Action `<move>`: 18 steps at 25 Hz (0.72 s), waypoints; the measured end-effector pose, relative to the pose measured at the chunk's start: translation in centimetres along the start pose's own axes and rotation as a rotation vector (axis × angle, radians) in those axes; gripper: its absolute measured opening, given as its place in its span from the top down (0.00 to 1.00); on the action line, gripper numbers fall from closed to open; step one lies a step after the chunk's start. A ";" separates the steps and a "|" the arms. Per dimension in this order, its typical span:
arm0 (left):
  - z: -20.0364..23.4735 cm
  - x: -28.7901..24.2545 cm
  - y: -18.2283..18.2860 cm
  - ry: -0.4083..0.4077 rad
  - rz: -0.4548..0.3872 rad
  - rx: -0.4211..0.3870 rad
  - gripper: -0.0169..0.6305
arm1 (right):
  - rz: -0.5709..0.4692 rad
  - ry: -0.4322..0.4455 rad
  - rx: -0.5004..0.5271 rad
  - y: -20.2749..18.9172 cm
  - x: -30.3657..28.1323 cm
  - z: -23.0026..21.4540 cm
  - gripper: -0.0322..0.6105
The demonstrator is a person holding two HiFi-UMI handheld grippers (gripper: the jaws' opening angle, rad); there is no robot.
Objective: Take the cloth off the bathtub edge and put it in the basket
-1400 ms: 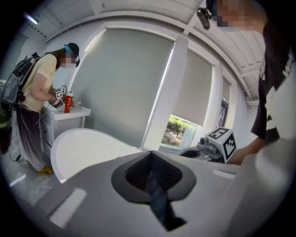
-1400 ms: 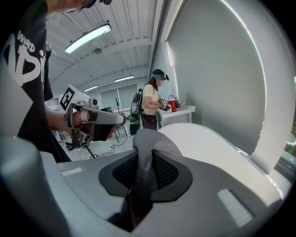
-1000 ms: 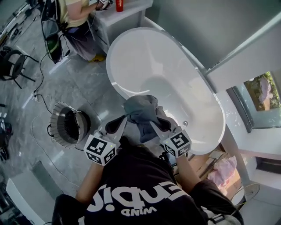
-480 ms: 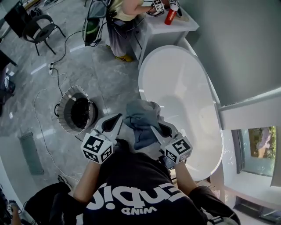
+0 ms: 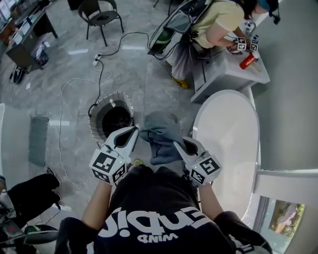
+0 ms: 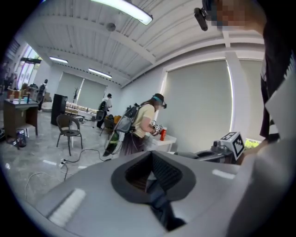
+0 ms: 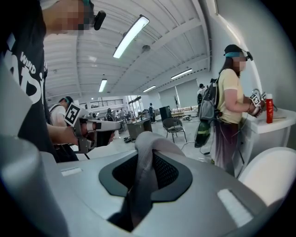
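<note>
A grey cloth (image 5: 161, 135) hangs bunched between my two grippers, above the floor between the basket and the tub. My left gripper (image 5: 136, 132) is shut on its left corner; in the left gripper view a dark fold of cloth (image 6: 159, 203) sits in the closed jaws. My right gripper (image 5: 175, 144) is shut on the right side, and in the right gripper view the cloth (image 7: 145, 148) rises out of the jaws. The round, dark-lined basket (image 5: 113, 118) stands on the floor just left of the cloth. The white bathtub (image 5: 228, 144) lies to the right.
A person (image 5: 213, 25) stands at a white counter (image 5: 226, 74) with a red bottle (image 5: 247, 61) beyond the tub. Cables (image 5: 74, 84) run across the grey floor near the basket. A chair (image 5: 102, 12) stands far back, and a grey mat (image 5: 38, 139) lies at left.
Both grippers have carried the cloth left, off the bathtub rim and out over the floor beside the basket. The view has swung with them; the tub now sits at the right.
</note>
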State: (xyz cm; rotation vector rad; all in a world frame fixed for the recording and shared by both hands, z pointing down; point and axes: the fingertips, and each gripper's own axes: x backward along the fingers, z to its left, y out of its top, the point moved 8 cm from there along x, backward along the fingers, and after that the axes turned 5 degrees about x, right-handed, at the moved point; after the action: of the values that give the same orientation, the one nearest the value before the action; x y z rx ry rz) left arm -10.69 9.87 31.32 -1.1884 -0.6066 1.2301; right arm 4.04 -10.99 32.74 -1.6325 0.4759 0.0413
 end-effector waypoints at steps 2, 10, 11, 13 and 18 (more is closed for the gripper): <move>1.5 1.7 0.6 0.069 -0.032 0.018 0.98 | 0.003 0.062 0.007 1.2 -2.4 0.2 0.84; 3.7 4.7 -0.5 0.292 -0.094 0.079 0.98 | 0.032 0.306 0.019 2.6 -11.0 -1.1 0.84; 3.8 4.9 -0.7 0.316 -0.099 0.085 0.98 | 0.035 0.333 0.016 2.5 -11.9 -1.2 0.84; 4.6 6.0 -1.0 0.356 -0.114 0.089 0.98 | 0.039 0.381 0.029 2.9 -14.0 -0.4 0.84; 6.4 8.7 -0.6 0.434 -0.145 0.115 0.98 | 0.062 0.475 0.069 4.8 -17.9 2.4 0.84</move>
State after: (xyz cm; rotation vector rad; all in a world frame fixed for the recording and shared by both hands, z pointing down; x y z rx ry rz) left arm -13.53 20.30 32.02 -1.2426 -0.2875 0.8369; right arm -13.22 -3.91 33.30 -1.5565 0.8802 -0.3205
